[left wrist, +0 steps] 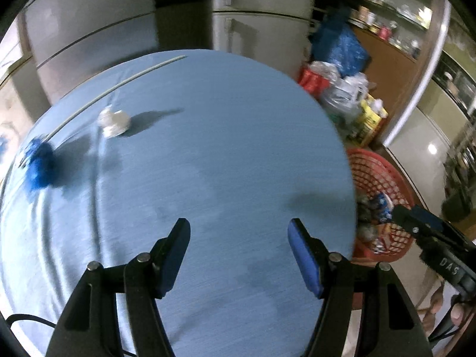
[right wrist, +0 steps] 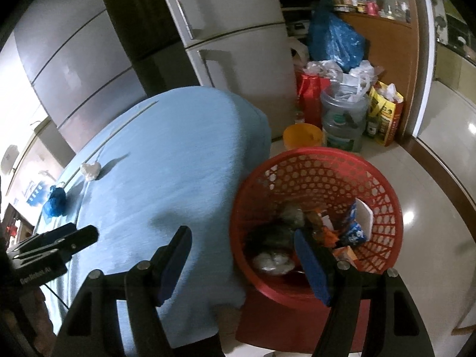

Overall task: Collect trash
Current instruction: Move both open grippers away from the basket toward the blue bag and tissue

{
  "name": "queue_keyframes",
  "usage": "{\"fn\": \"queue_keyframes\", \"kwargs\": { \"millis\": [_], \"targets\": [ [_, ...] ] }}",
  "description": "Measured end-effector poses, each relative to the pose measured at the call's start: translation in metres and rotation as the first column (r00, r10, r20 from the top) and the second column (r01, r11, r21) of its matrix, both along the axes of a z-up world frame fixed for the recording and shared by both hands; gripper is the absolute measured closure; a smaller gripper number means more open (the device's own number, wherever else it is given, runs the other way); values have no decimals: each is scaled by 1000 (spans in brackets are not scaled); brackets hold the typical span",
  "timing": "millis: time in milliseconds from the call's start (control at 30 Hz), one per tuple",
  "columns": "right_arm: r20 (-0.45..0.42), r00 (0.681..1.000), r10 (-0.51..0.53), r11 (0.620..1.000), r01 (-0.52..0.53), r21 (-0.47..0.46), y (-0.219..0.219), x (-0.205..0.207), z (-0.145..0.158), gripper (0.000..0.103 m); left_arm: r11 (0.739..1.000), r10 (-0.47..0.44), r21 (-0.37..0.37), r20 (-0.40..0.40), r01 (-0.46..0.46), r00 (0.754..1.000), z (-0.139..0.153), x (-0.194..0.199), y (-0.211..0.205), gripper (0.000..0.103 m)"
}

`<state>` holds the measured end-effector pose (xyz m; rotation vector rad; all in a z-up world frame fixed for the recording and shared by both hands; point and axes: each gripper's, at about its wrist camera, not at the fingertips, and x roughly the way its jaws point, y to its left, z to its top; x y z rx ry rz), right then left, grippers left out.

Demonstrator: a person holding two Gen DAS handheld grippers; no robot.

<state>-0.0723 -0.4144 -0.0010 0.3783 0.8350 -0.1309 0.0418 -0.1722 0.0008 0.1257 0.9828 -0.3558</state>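
On counter (left wrist: 208, 148): white paper wad (left wrist: 114, 123), blue wrapper (left wrist: 40, 163) left; red basket (right wrist: 321, 160) part-filled; both hand-held grippers, left (left wrist: 238, 255) and right (right wrist: 242, 261), agape, empty.

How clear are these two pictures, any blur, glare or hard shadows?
Left wrist view: motion-smeared, the blue crumpled trash streaked, the white paper ball casting a long shadow. Right wrist view: sharper; the red basket reads clearly, lamp glare spots the floor. Both bend straight lines.

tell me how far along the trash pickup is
Done: several wrappers and crumpled pieces already lie in the red basket beside the table. In hand: nothing; the left gripper and right gripper are both open and empty. Left: the white crumpled paper and the blue crumpled piece on the blue tablecloth.
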Motion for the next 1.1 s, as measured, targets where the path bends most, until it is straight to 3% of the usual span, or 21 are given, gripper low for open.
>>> {"fn": "queue_keyframes", "kwargs": {
  "millis": [233, 500, 1100],
  "targets": [
    [-14, 999, 46, 999, -46, 0, 19, 11, -4, 28, 985, 174, 6, -4, -174, 985, -6, 2, 74, 34],
    [-26, 992, 121, 993, -122, -5, 50, 28, -7, 28, 925, 380, 10, -55, -380, 923, -27, 5, 159, 34],
    [-37, 957, 288, 957, -289, -25, 131, 67, -7, 28, 844, 537, 34, -45, -536, 843, -33, 0, 240, 34]
  ]
}}
